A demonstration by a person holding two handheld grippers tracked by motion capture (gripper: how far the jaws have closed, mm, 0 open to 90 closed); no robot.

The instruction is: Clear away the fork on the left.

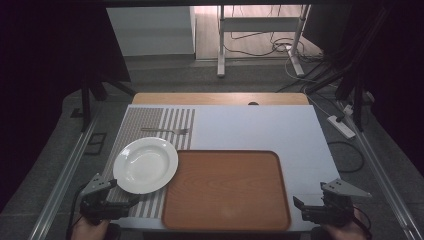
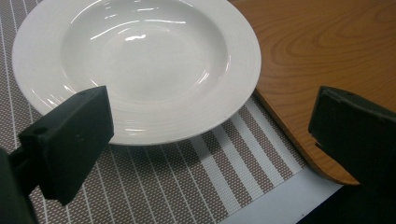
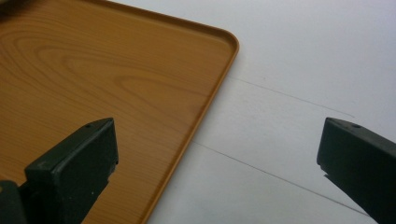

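Your left tool (image 1: 116, 196) hangs released at the near left corner of the worktop (image 1: 260, 127), jaws wide apart just short of the white plate (image 1: 145, 164) on the striped mat (image 1: 150, 125). Your right tool (image 1: 310, 212) is also released, beside the near right corner of the wooden tray (image 1: 227, 192). A fork (image 1: 165, 131) lies on the mat beyond the plate.

Table (image 1: 260, 125) with white cover, wood edge at far side.
On it lay a striped placemat (image 1: 150, 122) at left and a wooden tray (image 1: 227, 192) at near centre, touching.
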